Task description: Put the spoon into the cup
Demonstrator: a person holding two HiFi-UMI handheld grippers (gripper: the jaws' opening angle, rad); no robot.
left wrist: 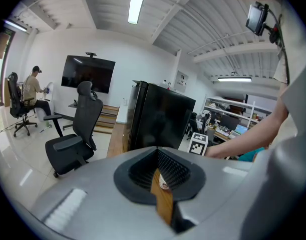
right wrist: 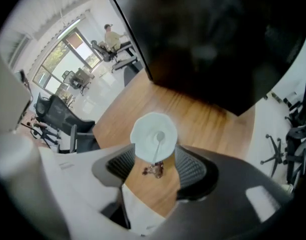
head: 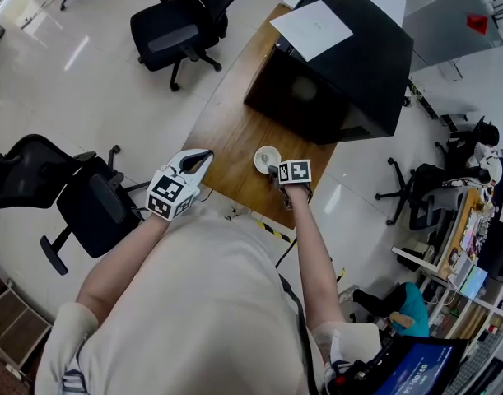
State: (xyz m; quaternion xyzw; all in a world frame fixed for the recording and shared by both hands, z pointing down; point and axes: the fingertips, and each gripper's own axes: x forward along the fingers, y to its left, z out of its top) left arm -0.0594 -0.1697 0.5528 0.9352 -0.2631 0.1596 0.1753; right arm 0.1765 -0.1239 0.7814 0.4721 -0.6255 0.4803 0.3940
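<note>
Holding your right hand-held gripper (right wrist: pixel 153 165) steeply downward over the near part of the wooden table (head: pixel 226 134), you have its jaws spread wide. The white cup (right wrist: pixel 154 134) stands upright on the table just under them, and in the right gripper view it shows in the gap between the two ribbed pads, which do not press on it. The spoon (right wrist: pixel 158 143) is inside the cup: its small round bowl lies near the middle of the cup and its thin handle leans toward the rim on the side nearer to you. A small brown print shows on the cup's outer wall.

In the head view the cup (head: pixel 266 159) is near the table's front edge, and the right hand-held gripper (head: pixel 276 173) is just beside it, on your side.

Your left hand-held gripper (head: pixel 198 160) is at the table's near left edge, well apart from the cup, and points forward and slightly down. In the left gripper view its jaws (left wrist: pixel 160 173) are drawn together; only a thin slit of the table shows between them, and nothing is pinched there. Far beyond that slit the cup (left wrist: pixel 165 184) is visible.

Behind the cup a large black cabinet (head: pixel 342 76) stands on the table, with a white sheet of paper (head: pixel 311 29) lying on its top. A black office chair (head: pixel 90 200) stands on the floor to your left.
</note>
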